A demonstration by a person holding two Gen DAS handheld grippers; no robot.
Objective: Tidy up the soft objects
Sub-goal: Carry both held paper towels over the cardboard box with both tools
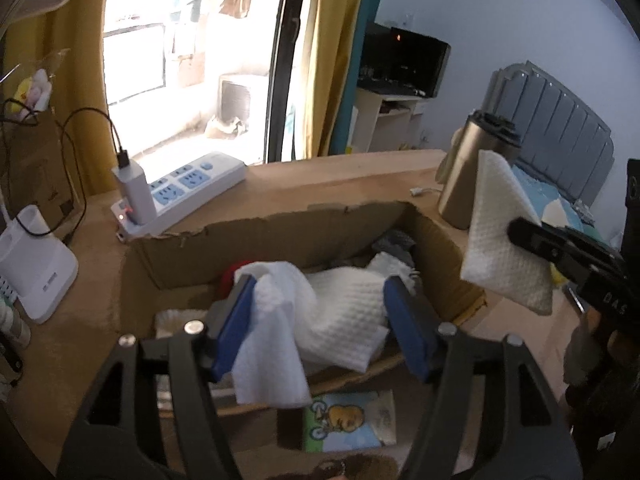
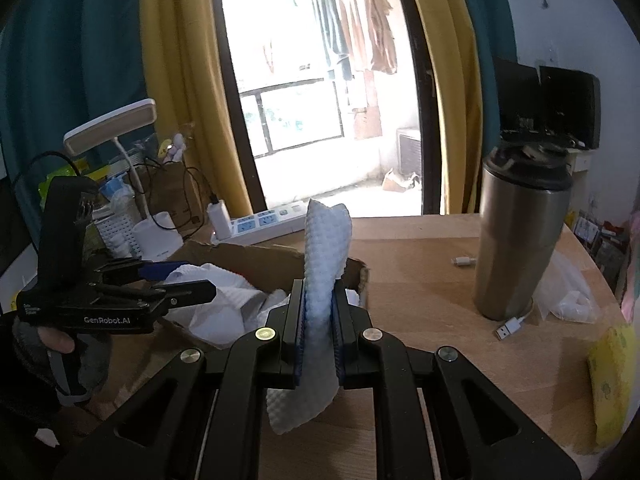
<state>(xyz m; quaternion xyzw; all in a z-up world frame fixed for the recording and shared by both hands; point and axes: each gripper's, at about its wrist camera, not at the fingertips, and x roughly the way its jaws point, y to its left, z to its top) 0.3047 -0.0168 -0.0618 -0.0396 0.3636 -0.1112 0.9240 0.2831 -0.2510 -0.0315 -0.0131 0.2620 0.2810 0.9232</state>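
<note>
Left gripper point(image 1: 320, 320), jaws spread, over cardboard box point(image 1: 280, 232) at frame centre; right gripper point(image 2: 319, 320) clenched on white cloth point(image 2: 326, 248).

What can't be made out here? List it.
- Box contents: both views, white cloths cover them; red and grey items only peek out.
- Picture card: left view, partly hidden by the left gripper.
- Yellow item: right view, cut off by the edge.
</note>
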